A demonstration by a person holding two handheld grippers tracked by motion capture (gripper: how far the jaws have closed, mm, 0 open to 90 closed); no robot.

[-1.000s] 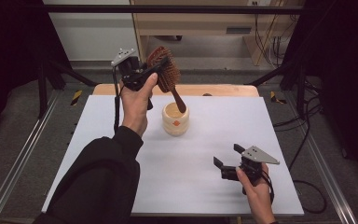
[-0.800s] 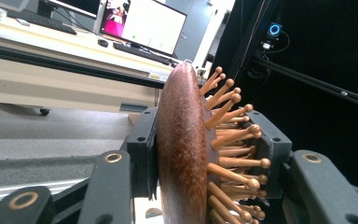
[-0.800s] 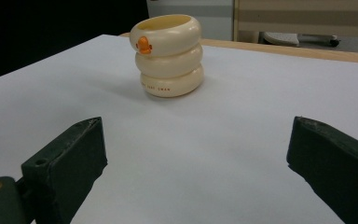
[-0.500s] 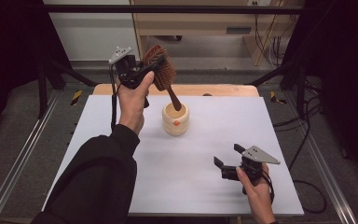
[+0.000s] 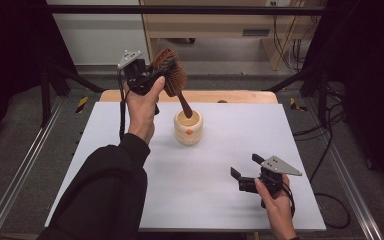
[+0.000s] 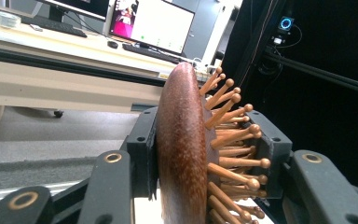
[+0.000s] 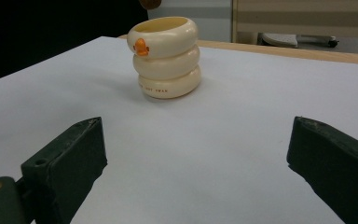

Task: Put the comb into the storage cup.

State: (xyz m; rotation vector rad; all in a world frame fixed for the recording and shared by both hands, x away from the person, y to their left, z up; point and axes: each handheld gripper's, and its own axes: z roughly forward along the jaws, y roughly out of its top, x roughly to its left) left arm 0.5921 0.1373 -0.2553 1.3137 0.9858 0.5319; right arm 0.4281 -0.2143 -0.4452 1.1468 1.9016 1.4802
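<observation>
Hairbrush: wooden hairbrush (image 5: 172,79) held up in the air above the far part of the table, head uppermost, handle slanting down toward the cup; in the left gripper view its dark rounded back (image 6: 182,154) faces one jaw and its knob-tipped wooden pins point at the other
Handle end: the tip sits at the cup's mouth in the high view; whether it is inside the cup or just above the rim I cannot tell
Left gripper: left gripper (image 5: 152,75) raised over the far left part of the table, jaws closed on the hairbrush head, one pad against the smooth back, the other against the pins
Left hand: left hand (image 5: 142,107) wrapped round the gripper body, dark sleeve running down to the bottom edge of the high view
Cup: cream cup (image 5: 188,127) shaped like three stacked rings, upright on the table toward the far middle, a small orange mark on its front; in the right gripper view (image 7: 168,56) it stands well ahead of the jaws, apart from them
Right gripper: right gripper (image 5: 245,172) low near the front right of the table, jaws spread wide with only bare table surface between them
Table: white table (image 5: 300,150) with a wooden strip along its far edge
</observation>
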